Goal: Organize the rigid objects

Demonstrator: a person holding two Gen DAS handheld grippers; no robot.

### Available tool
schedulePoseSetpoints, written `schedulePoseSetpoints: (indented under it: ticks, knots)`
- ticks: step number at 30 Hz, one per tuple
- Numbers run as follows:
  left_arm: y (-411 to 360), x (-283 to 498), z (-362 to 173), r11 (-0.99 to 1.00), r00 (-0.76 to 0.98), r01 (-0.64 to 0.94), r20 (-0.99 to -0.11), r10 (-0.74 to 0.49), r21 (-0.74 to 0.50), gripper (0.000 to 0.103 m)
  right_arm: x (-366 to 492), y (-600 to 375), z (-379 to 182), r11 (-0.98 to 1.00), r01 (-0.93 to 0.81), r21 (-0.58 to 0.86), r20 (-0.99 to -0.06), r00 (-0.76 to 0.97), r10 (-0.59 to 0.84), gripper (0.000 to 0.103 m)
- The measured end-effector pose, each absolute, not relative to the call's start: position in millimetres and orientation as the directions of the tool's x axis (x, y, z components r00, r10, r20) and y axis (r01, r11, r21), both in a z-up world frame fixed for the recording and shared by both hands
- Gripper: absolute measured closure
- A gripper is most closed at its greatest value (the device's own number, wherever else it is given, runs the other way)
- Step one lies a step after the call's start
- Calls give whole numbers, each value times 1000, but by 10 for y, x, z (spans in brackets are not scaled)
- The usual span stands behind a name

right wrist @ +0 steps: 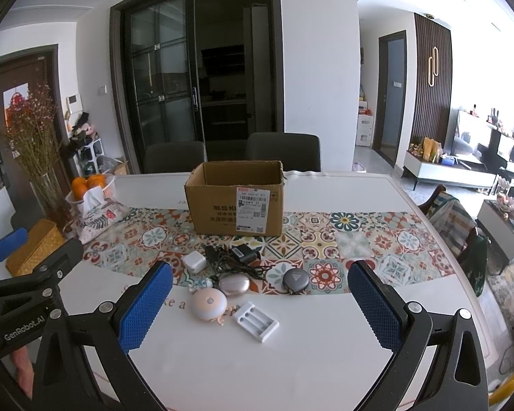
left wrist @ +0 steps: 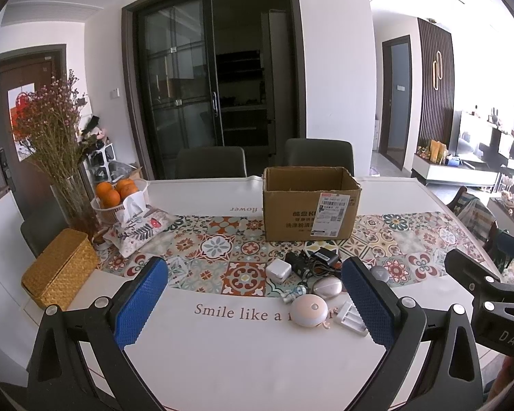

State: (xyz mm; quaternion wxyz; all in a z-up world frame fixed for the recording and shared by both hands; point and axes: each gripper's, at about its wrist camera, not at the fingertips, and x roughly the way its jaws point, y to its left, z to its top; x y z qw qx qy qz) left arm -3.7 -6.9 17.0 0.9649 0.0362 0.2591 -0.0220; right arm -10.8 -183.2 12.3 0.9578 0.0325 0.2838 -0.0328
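The small gadgets, a white battery holder [right wrist: 257,325], round pink device [right wrist: 208,304] and tangled black charger cable [right wrist: 234,262], cluster before the cardboard box [right wrist: 234,202] on the surface [right wrist: 325,359], so either empty, spread-apart gripper, left [left wrist: 253,304] or right [right wrist: 260,308], risks snagging the cable and dragging neighbours.

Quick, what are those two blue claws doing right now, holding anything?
Left gripper: open, holding nothing.
Right gripper: open, holding nothing.

Woven basket [left wrist: 60,269], oranges [left wrist: 114,188], floral tissue pouch [left wrist: 144,224], dried flowers [left wrist: 53,126] at table's [left wrist: 250,359] left edge.
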Motion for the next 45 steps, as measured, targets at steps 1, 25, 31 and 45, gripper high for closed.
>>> schedulePoseSetpoints:
  ticks: [1, 25, 31, 45]
  knots:
    - [-63, -38, 163, 996, 865, 60, -502, -23, 59, 0, -113, -1835, 119, 996, 82, 43, -547, 836, -45, 0]
    - [-120, 238, -196, 998, 786, 47, -618, -9, 46, 0, 267, -1926, -270, 997, 20, 72, -653, 757, 33, 0]
    - [-185, 328, -580, 997, 719, 12, -694, 42, 72, 0, 494, -1945, -710, 996, -35, 77, -750, 656, 81, 1]
    - [-296, 584, -1400, 994, 572, -58, -813, 108, 91, 0, 1017, -1934, -1588, 973, -226, 53, -851, 500, 163, 3]
